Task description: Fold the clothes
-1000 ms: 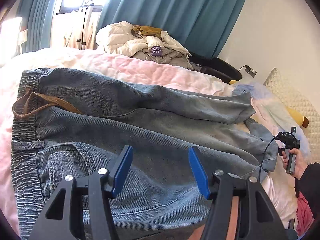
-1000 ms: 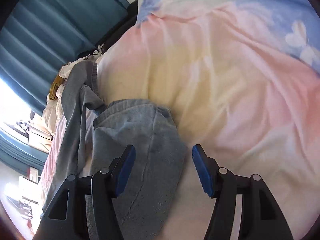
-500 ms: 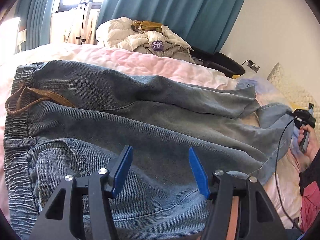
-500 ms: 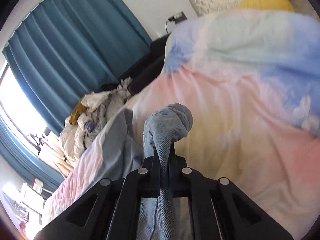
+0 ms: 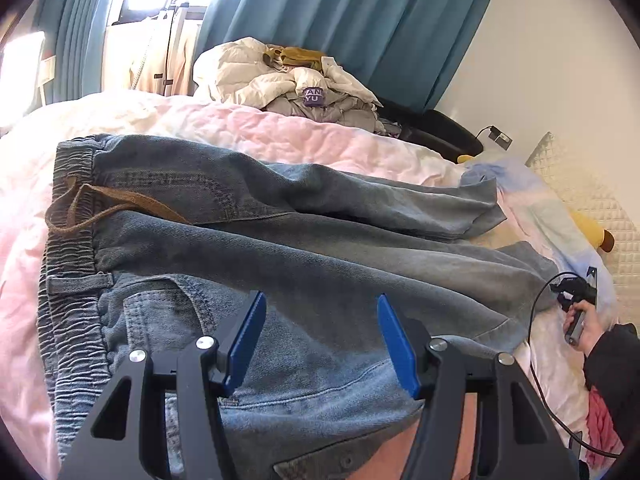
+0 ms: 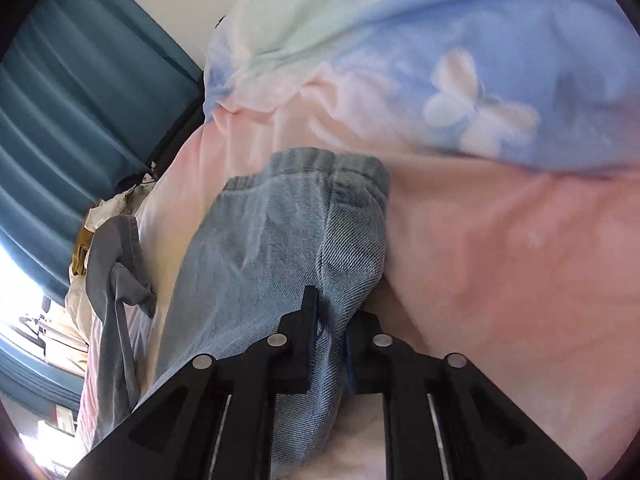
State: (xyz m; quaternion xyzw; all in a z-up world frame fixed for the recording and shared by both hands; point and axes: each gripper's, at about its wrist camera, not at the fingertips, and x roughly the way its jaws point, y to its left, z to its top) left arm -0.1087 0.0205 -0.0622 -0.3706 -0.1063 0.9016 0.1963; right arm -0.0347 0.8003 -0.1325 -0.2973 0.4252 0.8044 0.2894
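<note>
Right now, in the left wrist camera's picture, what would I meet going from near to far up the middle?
Open left tool → jeans → pink bedcover → heap of pale jackets → teal curtain.

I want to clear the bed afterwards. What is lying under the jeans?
Under the jeans lies a pink quilt, showing on all sides and turning blue near the pillow. Whether anything else sits beneath the denim cannot be seen; the cloth covers it.

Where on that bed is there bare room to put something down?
Bare quilt lies between the jeans and the coat pile, and left of the waistband. The jeans crowd the middle; the right fingers pinch a leg hem.
</note>
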